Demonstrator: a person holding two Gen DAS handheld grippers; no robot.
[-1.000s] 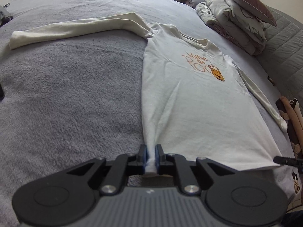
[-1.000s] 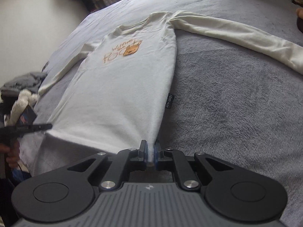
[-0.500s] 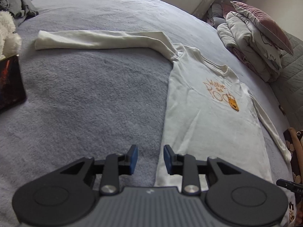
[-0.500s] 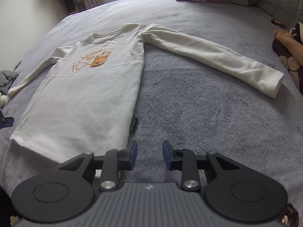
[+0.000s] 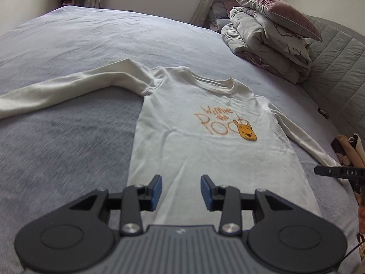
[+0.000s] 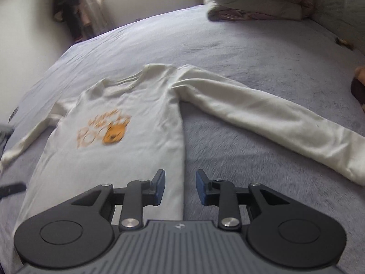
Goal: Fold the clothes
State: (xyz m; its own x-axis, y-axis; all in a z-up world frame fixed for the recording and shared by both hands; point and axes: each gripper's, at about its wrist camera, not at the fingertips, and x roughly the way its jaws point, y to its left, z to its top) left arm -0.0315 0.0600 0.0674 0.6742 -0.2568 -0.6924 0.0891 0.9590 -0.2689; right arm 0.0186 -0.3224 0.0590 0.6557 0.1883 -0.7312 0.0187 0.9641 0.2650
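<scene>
We're over a grey fleece bed cover [image 5: 68,150] with a stack of folded bedding [image 5: 269,45] against the far headboard side. The cream long-sleeve shirt [image 5: 194,150] lies flat on that cover, print side up, hem toward us, collar away. One sleeve [image 6: 269,118] runs out straight across the cover; the other sleeve [image 5: 303,137] angles down along the body's far edge. Nothing folded yet, as we judge it. Left gripper [image 5: 181,193] hangs over the hem area, jaws opening, blue pads clear of the fabric, nothing between them. Right gripper [image 6: 180,187] sits over the shirt's side edge, jaws parted and empty; the view is motion-blurred. Handling guess: thin knit, light, fully limp, so it will sag and drag on the fleece, which looks grippy. We'd pinch at seams or edges, not mid-panel: cuff plus shoulder seam for each sleeve fold, then both hem corners to bring the bottom up. Main risk we see is bunching if only one layer gets pinched.
</scene>
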